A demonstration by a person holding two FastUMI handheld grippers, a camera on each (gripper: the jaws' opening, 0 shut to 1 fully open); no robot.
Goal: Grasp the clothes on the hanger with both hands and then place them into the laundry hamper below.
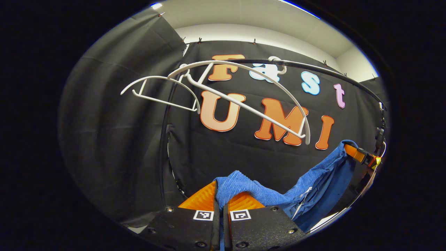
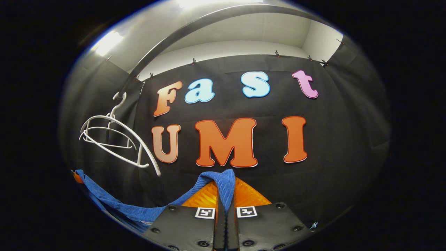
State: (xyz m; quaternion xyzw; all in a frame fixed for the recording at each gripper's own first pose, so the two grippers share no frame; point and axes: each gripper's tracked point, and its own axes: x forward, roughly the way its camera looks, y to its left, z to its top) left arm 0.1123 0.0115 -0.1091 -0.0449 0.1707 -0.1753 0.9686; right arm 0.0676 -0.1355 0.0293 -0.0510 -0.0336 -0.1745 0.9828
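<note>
Left gripper view looks forward along the left gripper (image 1: 221,200), whose two fingers are pressed together on a fold of the blue garment (image 1: 310,184). A bunch of that ribbed, towel-like cloth rises between the fingertips, then the rest sags away to the right of the gripper in a loose swag, climbing again to the far right, where the right gripper (image 1: 362,157) pinches its other end. Above and ahead of the left gripper hang bare white plastic hangers (image 1: 244,94), hooked on a dark curved rail (image 1: 313,68); the garment does not touch them. In the right gripper view, the right gripper (image 2: 225,198) is likewise closed on a fold of the blue garment (image 2: 223,183), which peaks between its fingertips and then trails down and to the left of the gripper, toward the lower left edge. The white hangers (image 2: 115,139) sit up and to the left of this gripper, empty, with the rail (image 2: 195,26) arching overhead. Judging by the way it droops between the two pinch points, the cloth is soft, limp and fairly light, with a textured weave that should resist slipping. It will fold and swing rather than hold a shape, so holding it near both upper edges, well apart, seems the steadiest way to lower it into a hamper.
</note>
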